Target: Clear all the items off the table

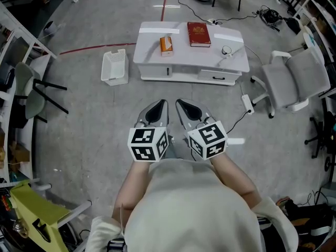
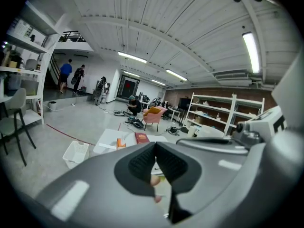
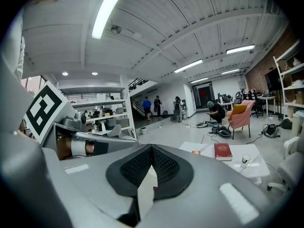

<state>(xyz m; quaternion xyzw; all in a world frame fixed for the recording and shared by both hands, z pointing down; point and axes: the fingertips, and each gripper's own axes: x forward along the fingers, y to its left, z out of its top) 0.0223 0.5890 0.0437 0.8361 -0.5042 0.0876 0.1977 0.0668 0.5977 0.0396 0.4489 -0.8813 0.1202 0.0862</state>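
Note:
A low white table (image 1: 152, 56) stands ahead on the grey floor. On it lie a red book (image 1: 198, 34), an orange box (image 1: 166, 45) and a small glass (image 1: 226, 50). The red book (image 3: 223, 151) and the glass (image 3: 245, 159) also show in the right gripper view, the orange box (image 2: 120, 144) in the left gripper view. My left gripper (image 1: 158, 109) and right gripper (image 1: 185, 108) hang side by side well short of the table. Both are shut and hold nothing.
A white basket (image 1: 115, 66) sits on the floor left of the table. A grey swivel chair (image 1: 291, 80) stands to the right, with a power strip and cables (image 1: 246, 103) near it. Shelving and a pale green chair (image 1: 29, 91) line the left side. People stand far off.

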